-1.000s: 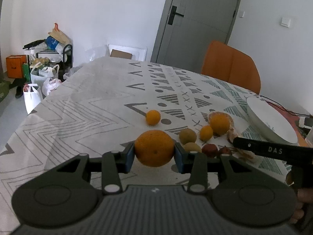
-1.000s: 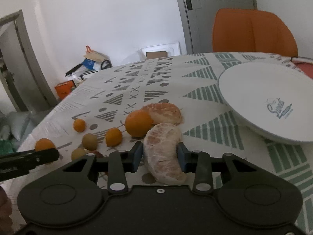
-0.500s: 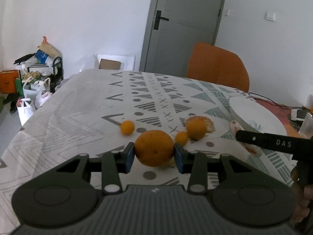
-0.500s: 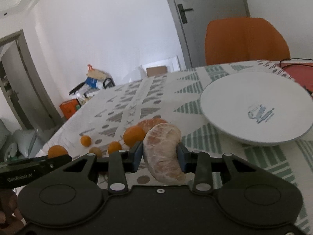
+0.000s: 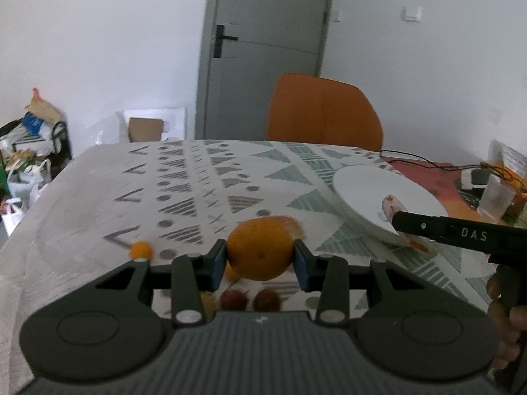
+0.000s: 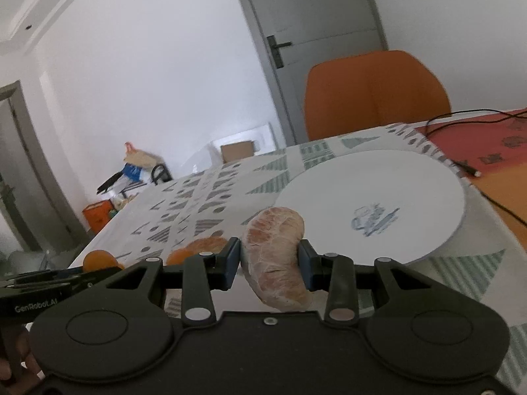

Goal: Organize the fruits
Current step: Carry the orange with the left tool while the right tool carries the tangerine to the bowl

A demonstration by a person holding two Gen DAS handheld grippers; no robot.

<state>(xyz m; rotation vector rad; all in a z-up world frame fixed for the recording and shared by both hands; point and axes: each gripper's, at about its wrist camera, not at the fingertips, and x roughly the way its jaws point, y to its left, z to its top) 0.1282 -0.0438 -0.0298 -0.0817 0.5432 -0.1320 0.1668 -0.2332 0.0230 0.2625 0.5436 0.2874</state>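
My left gripper [image 5: 260, 258] is shut on a whole orange [image 5: 260, 250] and holds it above the patterned table. My right gripper [image 6: 268, 260] is shut on a peeled orange half [image 6: 275, 256], held just before the near rim of the white plate [image 6: 411, 191]. The plate also shows in the left wrist view [image 5: 362, 187], with the right gripper's side across it. A small orange [image 5: 141, 250], two dark red fruits [image 5: 250, 299] and an orange peel [image 6: 206, 245] lie on the table below.
An orange chair [image 5: 324, 112] stands behind the table's far edge. A black cable [image 6: 477, 174] runs over the red mat [image 6: 487, 154] right of the plate. Bags and a rack [image 5: 29, 151] stand on the floor at the left.
Both grippers have risen and moved forward and right toward the plate, each still holding its fruit. The loose fruits now lie lower and closer under the left gripper.
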